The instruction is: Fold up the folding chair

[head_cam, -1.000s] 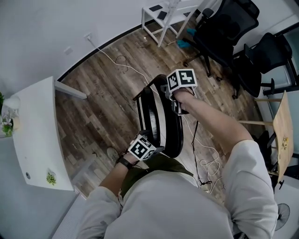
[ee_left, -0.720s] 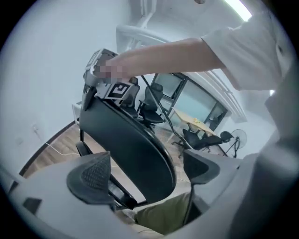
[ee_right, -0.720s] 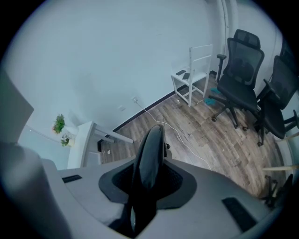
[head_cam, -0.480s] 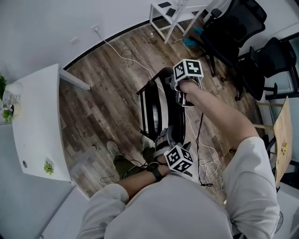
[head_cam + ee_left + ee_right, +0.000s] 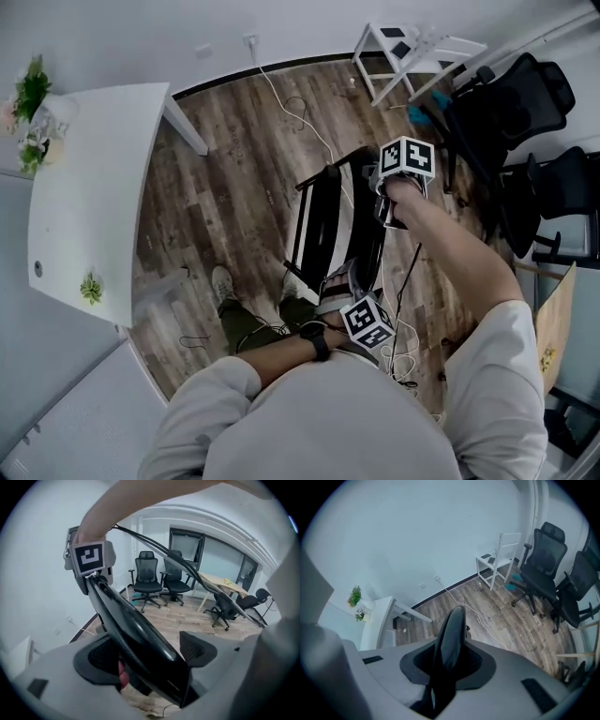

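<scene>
Wood-plank floor [image 5: 234, 178] carries black metal folding chair [image 5: 319, 225] at frame centre, upright, nearly flat. Right tool [image 5: 447, 660] pinches its upper edge. Left tool [image 5: 150, 653] spread, jaws just closing, seat edge between, not gripped. Step: final collapse. Next: press seat flush against back.

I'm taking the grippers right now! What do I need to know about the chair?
Right gripper: shut on the top edge of the folding chair; its jaws have just been closing tighter on it.
Left gripper: open, jaws wide, and they have just been closing a little. The chair's lower black panel is between them, but the pads don't clearly press on it.
Chair: stands upright on the wood floor, seat close against the back, looking almost flat.
Done: most of the fold.
Left: probably squeeze seat and back fully together, then put the chair away.
</scene>
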A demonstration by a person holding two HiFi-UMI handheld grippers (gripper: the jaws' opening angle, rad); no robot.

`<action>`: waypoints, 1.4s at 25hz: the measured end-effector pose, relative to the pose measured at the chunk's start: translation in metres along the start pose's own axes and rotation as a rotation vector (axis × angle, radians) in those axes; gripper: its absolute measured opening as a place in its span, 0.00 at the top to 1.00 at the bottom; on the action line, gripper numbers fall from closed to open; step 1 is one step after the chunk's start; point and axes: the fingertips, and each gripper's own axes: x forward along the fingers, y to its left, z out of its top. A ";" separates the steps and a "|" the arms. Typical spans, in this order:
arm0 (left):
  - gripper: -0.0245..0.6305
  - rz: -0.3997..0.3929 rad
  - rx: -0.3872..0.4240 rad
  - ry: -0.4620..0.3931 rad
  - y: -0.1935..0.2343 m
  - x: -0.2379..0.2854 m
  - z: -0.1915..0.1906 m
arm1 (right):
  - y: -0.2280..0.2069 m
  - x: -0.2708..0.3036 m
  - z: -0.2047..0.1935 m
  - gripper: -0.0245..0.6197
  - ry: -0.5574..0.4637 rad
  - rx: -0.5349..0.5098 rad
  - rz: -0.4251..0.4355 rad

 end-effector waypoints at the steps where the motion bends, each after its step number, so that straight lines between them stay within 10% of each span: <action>1: 0.33 0.002 -0.008 0.005 0.006 -0.005 -0.005 | 0.008 0.002 0.000 0.83 0.002 -0.001 -0.007; 15: 0.44 0.055 -0.096 0.001 0.104 -0.082 -0.076 | 0.150 0.026 0.001 0.82 0.004 -0.057 -0.071; 35: 0.48 0.150 -0.141 0.060 0.279 -0.213 -0.221 | 0.408 0.097 -0.003 0.82 0.015 -0.075 0.052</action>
